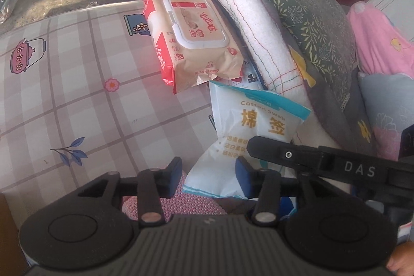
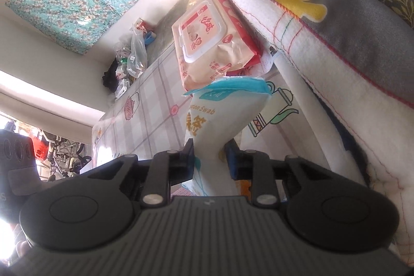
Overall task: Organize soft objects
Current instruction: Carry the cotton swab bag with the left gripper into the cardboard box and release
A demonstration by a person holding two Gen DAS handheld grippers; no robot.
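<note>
- You have one cotton swab bag (image 1: 248, 131), white with blue edges, and one wet wipes pack (image 1: 196, 38) with a white flip lid; both lie on the checked bed sheet (image 1: 77, 95) printed with teapots and flowers.
- The wet wipes pack sits just beyond the cotton swab bag, its far side against one rolled white quilt (image 1: 245, 25) stitched in coloured thread.
- Behind the quilt you see one grey blanket (image 2: 362, 25) with yellow shapes, one green leaf-print pillow (image 1: 315, 25), and one pink cushion (image 1: 380, 43) at the far right.
- Your right claw (image 2: 209, 159) is clamped on the lower part of the cotton swab bag, which is pinched narrow between the two fingers and stands upward from them.
- Your left claw (image 1: 211, 176) has its fingers apart, roughly a bag-width open; the bottom corner of the cotton swab bag lies between them, close against the right blue pad (image 1: 244, 172). You cannot tell whether the left finger touches it.
- In the left wrist view the right claw's black finger crosses over the bag from the right.
</note>
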